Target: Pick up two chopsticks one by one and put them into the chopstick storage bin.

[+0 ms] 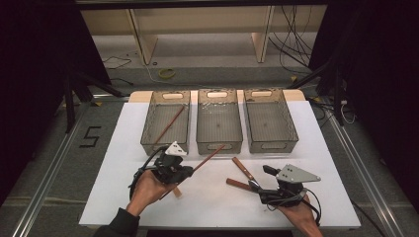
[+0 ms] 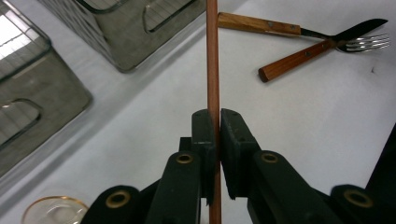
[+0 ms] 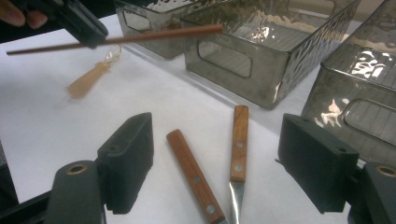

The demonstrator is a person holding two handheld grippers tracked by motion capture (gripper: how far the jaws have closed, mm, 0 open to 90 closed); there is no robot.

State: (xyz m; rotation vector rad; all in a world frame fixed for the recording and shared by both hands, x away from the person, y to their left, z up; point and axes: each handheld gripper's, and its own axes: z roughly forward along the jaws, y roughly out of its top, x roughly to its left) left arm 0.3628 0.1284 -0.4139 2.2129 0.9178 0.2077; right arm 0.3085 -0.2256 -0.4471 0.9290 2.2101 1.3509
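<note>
My left gripper (image 1: 189, 171) (image 2: 218, 117) is shut on a thin wooden chopstick (image 1: 210, 156) (image 2: 213, 65), held above the white table mat. The stick's far end reaches toward the front wall of the middle bin (image 1: 219, 121). In the right gripper view the left gripper (image 3: 88, 31) carries the chopstick (image 3: 159, 34) level, near the bins. A second chopstick (image 1: 169, 125) leans inside the left bin (image 1: 166, 121). My right gripper (image 1: 262, 178) (image 3: 219, 149) stands open, low over a wooden-handled knife (image 1: 243, 169) (image 3: 239, 142) and fork (image 1: 237, 183) (image 3: 194, 175) that lie between its jaws, untouched.
A third grey bin (image 1: 270, 119) stands at the back right. A small utensil with an amber handle (image 3: 88, 80) (image 1: 176, 191) lies on the mat under my left hand. The mat's front edge is close to both hands.
</note>
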